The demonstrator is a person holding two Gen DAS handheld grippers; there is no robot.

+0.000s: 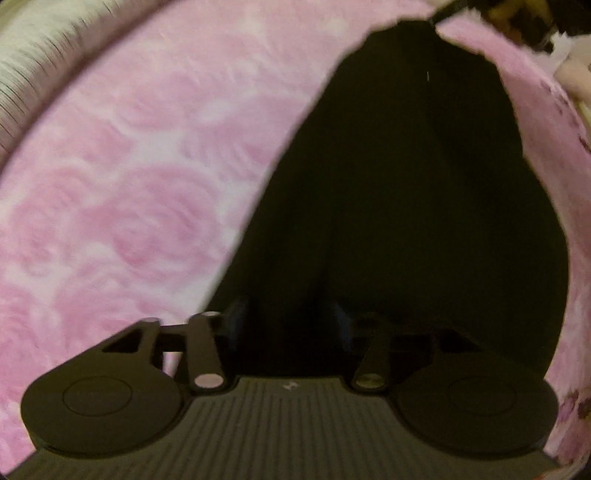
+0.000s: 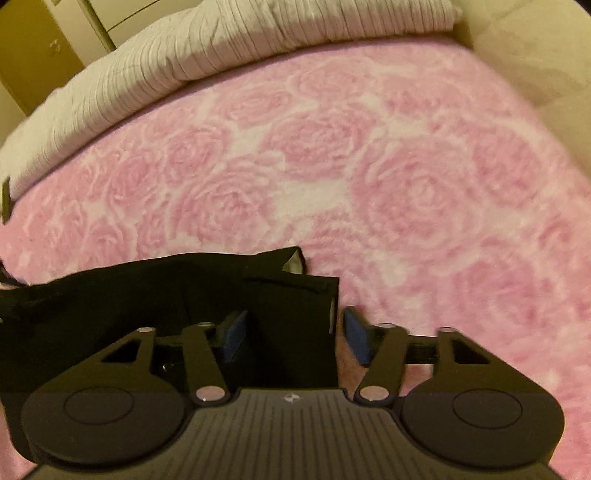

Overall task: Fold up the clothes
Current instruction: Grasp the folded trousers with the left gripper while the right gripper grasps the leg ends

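A black garment [image 1: 406, 184] lies spread on a pink rose-patterned blanket [image 1: 129, 184], running from under my left gripper [image 1: 290, 321] up to the far edge of the view. The left fingers stand apart in the dark over the cloth, and their blue pads barely show. In the right wrist view a folded end of the black garment [image 2: 110, 295] sits low and left on the blanket [image 2: 406, 184]. My right gripper [image 2: 295, 328] is open. The garment's right-hand edge lies between its blue pads [image 2: 356, 336] without being pinched.
White ribbed bedding [image 2: 184, 55] lies along the far side of the bed and shows again as bedding [image 1: 29, 55] at the upper left. A wooden cupboard [image 2: 37, 48] stands behind it. A beige surface [image 2: 535, 55] borders the bed's right. A dark patterned thing [image 1: 517, 18] sits beyond the garment.
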